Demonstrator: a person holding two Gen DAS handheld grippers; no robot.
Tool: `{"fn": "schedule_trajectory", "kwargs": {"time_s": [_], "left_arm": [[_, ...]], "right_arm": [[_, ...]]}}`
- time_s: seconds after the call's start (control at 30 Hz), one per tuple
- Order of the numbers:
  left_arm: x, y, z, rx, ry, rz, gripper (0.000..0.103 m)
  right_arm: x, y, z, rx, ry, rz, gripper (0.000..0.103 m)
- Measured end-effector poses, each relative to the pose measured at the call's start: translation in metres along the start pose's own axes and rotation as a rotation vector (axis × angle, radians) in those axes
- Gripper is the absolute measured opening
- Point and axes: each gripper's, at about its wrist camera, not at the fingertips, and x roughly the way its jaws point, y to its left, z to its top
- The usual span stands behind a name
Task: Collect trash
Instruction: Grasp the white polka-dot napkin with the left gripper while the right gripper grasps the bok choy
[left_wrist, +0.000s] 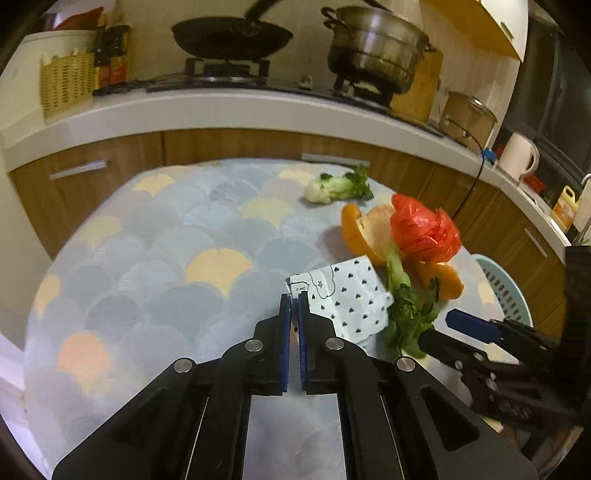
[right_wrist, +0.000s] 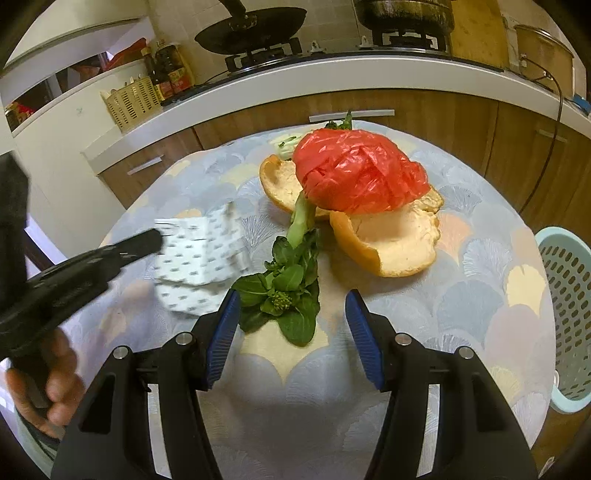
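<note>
White paper with small dark hearts, a napkin (left_wrist: 347, 299), sits pinched by its near corner between the blue pads of my left gripper (left_wrist: 294, 297); the jaws are nearly together with only the paper's edge in the slit. From my right wrist view the napkin (right_wrist: 201, 258) looks blurred, with the left gripper (right_wrist: 147, 240) at its left edge, so I cannot tell whether it is lifted off the cloth or dragging on it.

My right gripper (right_wrist: 291, 306) is spread wide and holds nothing. Its tips stand on either side of the leafy end of a green vegetable stalk (right_wrist: 291, 288), which lies on the tablecloth (right_wrist: 461, 295) just ahead of the pads; the leaves seem to touch the left pad, though I cannot be sure. The stalk's stem runs away from me and goes under a crumpled red plastic bag (right_wrist: 358, 177). That bag rests on pieces of orange peel (right_wrist: 399, 240), just beyond the right gripper's opening.

In the left view, a second bit of vegetable, a pale stump with green leaves (left_wrist: 338, 186), lies farther back on the table, apart from the pile. A light blue perforated basket (right_wrist: 569, 317) stands off the table's right edge, well apart from both grippers.
</note>
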Motion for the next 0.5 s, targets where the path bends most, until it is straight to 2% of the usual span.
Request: {"fn": "schedule_trajectory", "kwargs": {"time_s": [0.2,0.43,0.47,0.5], "left_arm": [[-0.025,0.022,-0.001,-0.024,-0.042,0.026,0.001],[-0.03,0.03,-0.004,-0.069,-0.068,-0.029,0.001],[-0.031,0.03,-0.004,-0.075,-0.073,-0.041,0.001],[-0.032,0.03,-0.005,-0.077,-0.075,-0.044,0.001]], "right_arm": [[0.013,0.009,0.008,0.009,0.028,-0.013,0.055],[0.041,0.01,0.018,0.041,0.063,-0.078,0.055],[0.043,0.01,0.018,0.033,0.059,-0.085,0.047],[0.042,0.013,0.017,0.017,0.054,-0.081,0.033]]}}
